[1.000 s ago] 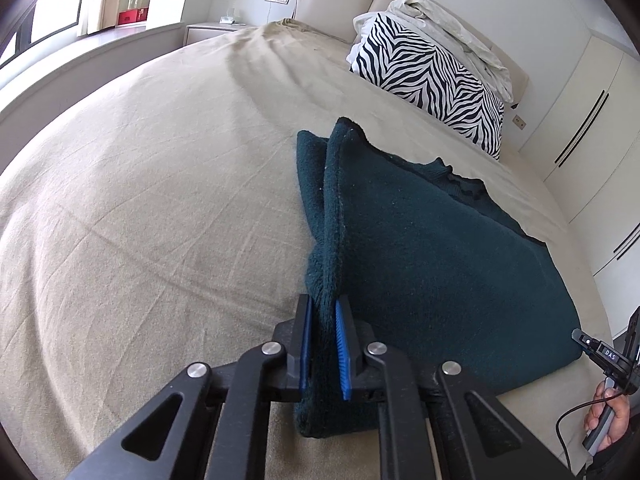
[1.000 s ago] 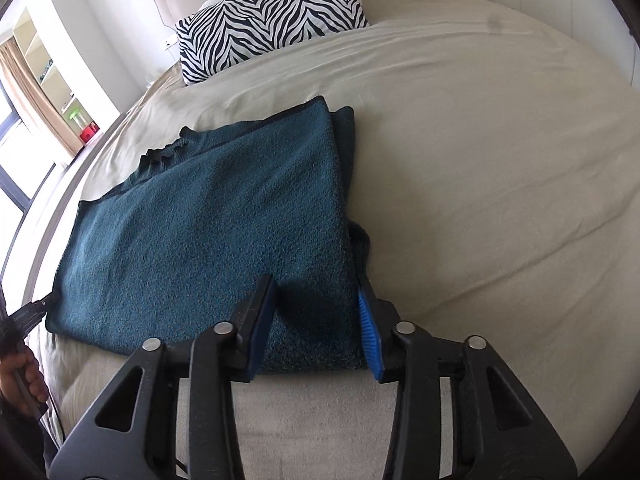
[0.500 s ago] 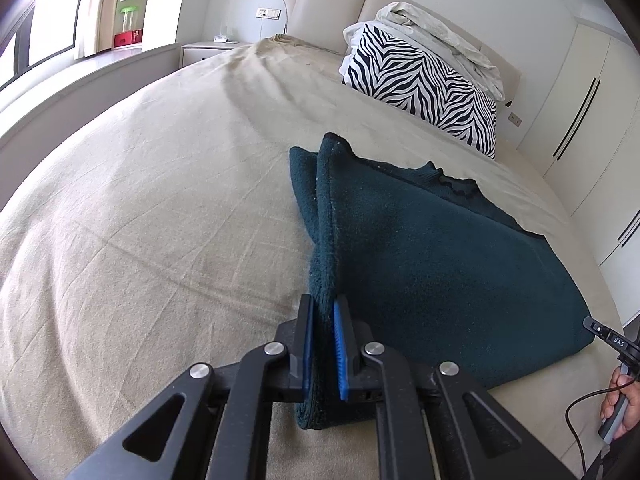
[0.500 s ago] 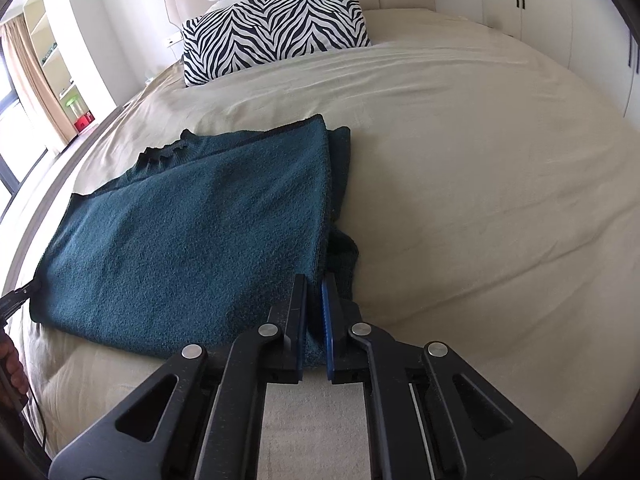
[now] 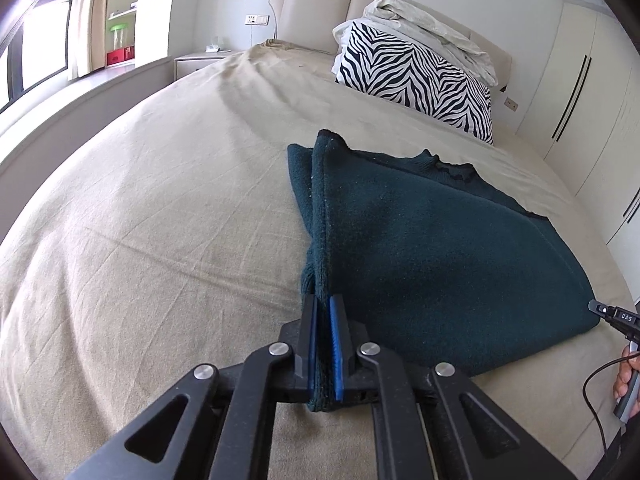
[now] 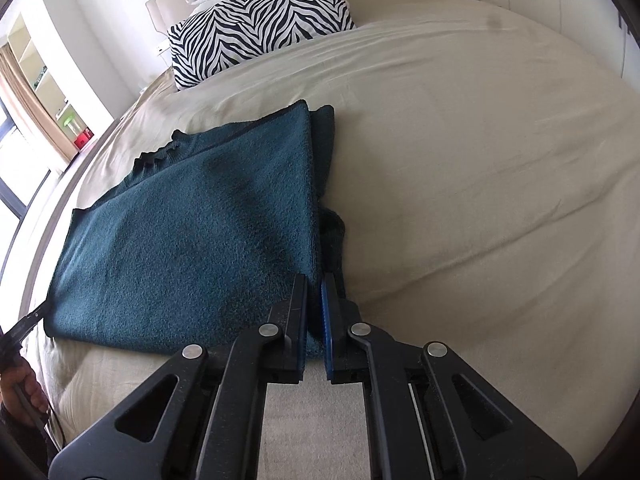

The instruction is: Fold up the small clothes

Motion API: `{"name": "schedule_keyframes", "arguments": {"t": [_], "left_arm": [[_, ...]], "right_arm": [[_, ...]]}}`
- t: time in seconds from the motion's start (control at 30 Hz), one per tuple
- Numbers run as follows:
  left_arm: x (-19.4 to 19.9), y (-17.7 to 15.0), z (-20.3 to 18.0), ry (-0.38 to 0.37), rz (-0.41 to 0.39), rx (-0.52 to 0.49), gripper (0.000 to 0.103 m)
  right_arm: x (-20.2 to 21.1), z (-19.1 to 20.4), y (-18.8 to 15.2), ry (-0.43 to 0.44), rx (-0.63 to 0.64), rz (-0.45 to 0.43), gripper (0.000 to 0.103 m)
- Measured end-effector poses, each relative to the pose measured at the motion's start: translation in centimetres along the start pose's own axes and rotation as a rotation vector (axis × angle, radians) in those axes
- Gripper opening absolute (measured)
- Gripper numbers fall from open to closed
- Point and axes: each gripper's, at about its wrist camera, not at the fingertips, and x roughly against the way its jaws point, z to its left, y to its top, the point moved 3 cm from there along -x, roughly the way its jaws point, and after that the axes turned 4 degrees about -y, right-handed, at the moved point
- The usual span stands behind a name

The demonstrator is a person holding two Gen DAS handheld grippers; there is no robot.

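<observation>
A dark teal knit garment (image 5: 432, 248) lies folded flat on the beige bed; it also shows in the right wrist view (image 6: 200, 232). My left gripper (image 5: 323, 304) is shut on the garment's near left corner, with the cloth pinched between its blue pads. My right gripper (image 6: 314, 284) is shut on the garment's near right corner, where the folded edge runs up between the fingers. The other hand-held gripper shows at the edge of each view, at the far right (image 5: 616, 318) and the far left (image 6: 20, 330).
A zebra-striped pillow (image 5: 416, 80) with a rumpled white duvet (image 5: 424, 20) on it stands at the headboard. A bedside table (image 5: 200, 60) and a window are at the left. White wardrobes (image 5: 580, 92) line the right side.
My right gripper closed from open onto the garment's right corner. Both grippers have lifted and drawn back a little, and the pinched edges now stand up from the bed.
</observation>
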Motion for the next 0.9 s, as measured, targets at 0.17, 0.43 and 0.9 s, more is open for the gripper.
{"name": "schedule_keyframes", "arguments": {"t": [0.17, 0.43, 0.9], "left_arm": [[-0.7, -0.3, 1.3, -0.012, 0.029, 0.068, 0.008], [-0.9, -1.2, 2.5, -0.055, 0.051, 0.128, 0.008], [-1.5, -1.7, 2.9, -0.059, 0.068, 0.133, 0.015]], "right_arm": [[-0.3, 0.3, 0.2, 0.000, 0.000, 0.008, 0.005], [0.6, -0.9, -1.0, 0.019, -0.053, 0.025, 0.005], [-1.2, -1.3, -1.8, 0.051, -0.075, 0.082, 0.006]]}}
